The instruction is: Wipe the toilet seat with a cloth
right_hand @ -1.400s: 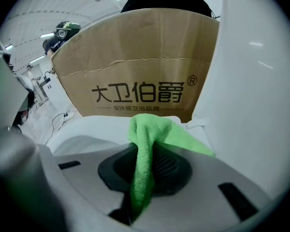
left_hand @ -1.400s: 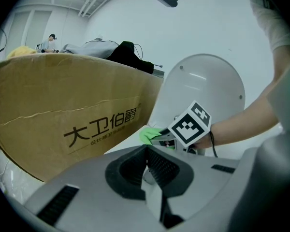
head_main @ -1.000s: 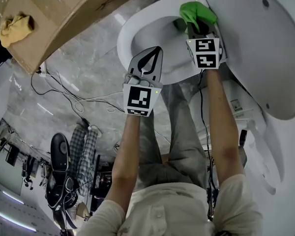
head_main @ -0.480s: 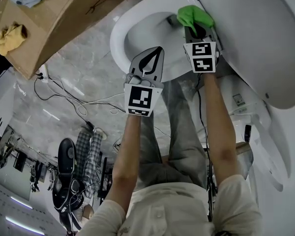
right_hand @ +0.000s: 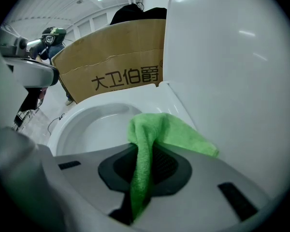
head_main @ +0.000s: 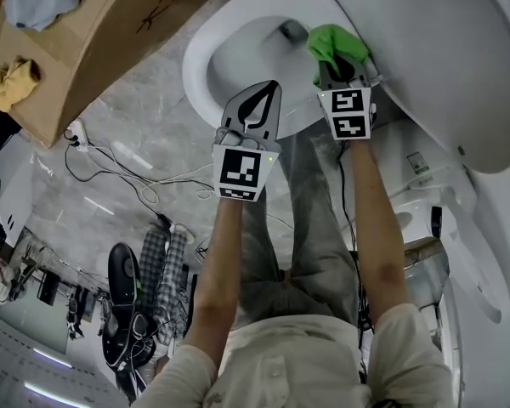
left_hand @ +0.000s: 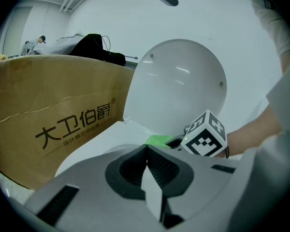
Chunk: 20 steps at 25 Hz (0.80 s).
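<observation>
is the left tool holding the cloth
No, the left tool is shut on nothing; the cloth sits in the right tool.

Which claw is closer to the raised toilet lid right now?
Right. The right claw, shut on the green cloth, is right beside the lid. The left claw, shut and empty, is out by the front edge of the toilet bowl, farther away.
</observation>
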{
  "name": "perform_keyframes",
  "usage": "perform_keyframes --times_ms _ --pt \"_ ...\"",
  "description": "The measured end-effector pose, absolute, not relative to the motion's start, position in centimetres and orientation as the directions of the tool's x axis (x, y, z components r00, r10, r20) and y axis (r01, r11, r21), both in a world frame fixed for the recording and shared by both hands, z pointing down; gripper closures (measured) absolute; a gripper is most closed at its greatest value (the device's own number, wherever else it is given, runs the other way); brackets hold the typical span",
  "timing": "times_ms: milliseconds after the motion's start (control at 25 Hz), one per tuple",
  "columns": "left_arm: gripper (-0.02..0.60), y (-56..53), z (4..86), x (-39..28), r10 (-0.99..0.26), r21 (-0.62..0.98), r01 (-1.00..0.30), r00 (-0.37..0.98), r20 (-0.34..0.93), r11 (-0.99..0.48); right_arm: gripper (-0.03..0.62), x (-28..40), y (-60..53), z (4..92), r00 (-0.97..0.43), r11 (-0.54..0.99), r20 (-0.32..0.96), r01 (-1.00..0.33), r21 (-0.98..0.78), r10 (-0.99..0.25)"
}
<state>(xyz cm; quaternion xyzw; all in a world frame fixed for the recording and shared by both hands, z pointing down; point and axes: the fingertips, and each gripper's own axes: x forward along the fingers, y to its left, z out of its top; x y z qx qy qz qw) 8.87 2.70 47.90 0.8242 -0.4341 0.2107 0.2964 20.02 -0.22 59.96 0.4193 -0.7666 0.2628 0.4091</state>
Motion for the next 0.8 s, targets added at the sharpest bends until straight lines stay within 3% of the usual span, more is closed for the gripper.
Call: perform_keyframes --times_ms 800 --pt "0.569 4.8 47.9 9.5 -0.535 0.322 -0.795 0.591 0.603 -0.514 0.55 24.1 5.4 59.9 -0.224 0.337 0.862 -0.939 -0.066 -0.455"
